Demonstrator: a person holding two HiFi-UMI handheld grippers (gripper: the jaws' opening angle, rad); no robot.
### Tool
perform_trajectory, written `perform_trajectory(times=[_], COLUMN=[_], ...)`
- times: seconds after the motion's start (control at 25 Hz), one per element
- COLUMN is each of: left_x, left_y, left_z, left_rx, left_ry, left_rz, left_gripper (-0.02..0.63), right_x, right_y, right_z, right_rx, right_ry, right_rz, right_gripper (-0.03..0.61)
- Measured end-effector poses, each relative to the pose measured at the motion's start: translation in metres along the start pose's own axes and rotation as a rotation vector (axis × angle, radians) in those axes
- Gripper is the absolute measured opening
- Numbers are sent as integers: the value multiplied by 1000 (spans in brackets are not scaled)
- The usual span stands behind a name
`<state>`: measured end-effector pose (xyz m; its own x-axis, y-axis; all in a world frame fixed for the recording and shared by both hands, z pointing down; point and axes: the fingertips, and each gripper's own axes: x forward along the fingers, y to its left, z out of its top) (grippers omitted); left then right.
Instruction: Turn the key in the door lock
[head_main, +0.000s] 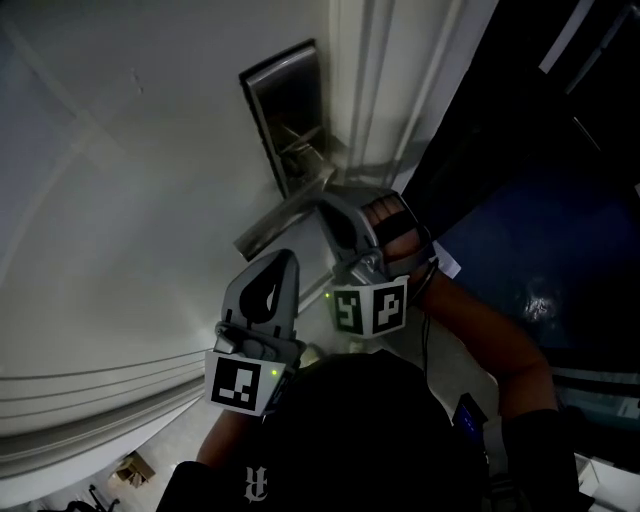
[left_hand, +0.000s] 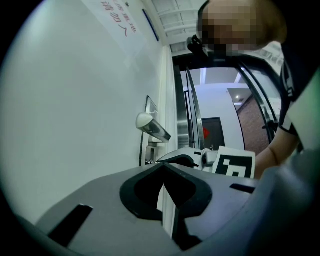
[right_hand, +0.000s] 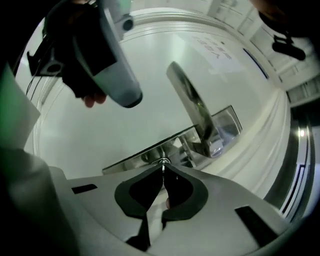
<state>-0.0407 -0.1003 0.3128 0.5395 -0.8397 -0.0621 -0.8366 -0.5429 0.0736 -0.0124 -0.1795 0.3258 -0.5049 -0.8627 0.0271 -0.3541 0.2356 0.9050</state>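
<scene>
white door (head_main: 120, 200) fills the view, red writing (left_hand: 116, 21) up top too skewed to read. its edge runs just right of the long steel lock plate (head_main: 285, 110), lever handle (head_main: 285, 212) sticking out. right gripper (right_hand: 163, 175) is pinched tight on the thin silver key (right_hand: 162, 164), set at the plate just below the handle. left gripper (left_hand: 161, 167) hangs closed and empty, clear of the door.

Two grippers are counted: left gripper (head_main: 284, 260), right gripper (right_hand: 163, 169). One door (head_main: 140, 200), one handle (right_hand: 191, 100), one lock plate (head_main: 288, 105) and one key (right_hand: 163, 163) are noted.
</scene>
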Motion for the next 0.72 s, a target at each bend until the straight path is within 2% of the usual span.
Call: perform_trajectory(times=[0.16, 0.44, 0.72], left_x=[2, 4, 7], left_y=[-1, -2, -3], left_z=[1, 0, 1], left_rx=[13, 16, 23], left_ry=[3, 10, 13], left_rz=[-14, -16, -18], left_gripper=[7, 7, 6], right_x=[1, 1, 2], right_y=[-4, -6, -7], right_z=[-1, -4, -12], right_rx=[319, 735, 1333], right_ry=[-7, -36, -80], right_rz=[45, 114, 251], right_gripper=[20, 20, 21])
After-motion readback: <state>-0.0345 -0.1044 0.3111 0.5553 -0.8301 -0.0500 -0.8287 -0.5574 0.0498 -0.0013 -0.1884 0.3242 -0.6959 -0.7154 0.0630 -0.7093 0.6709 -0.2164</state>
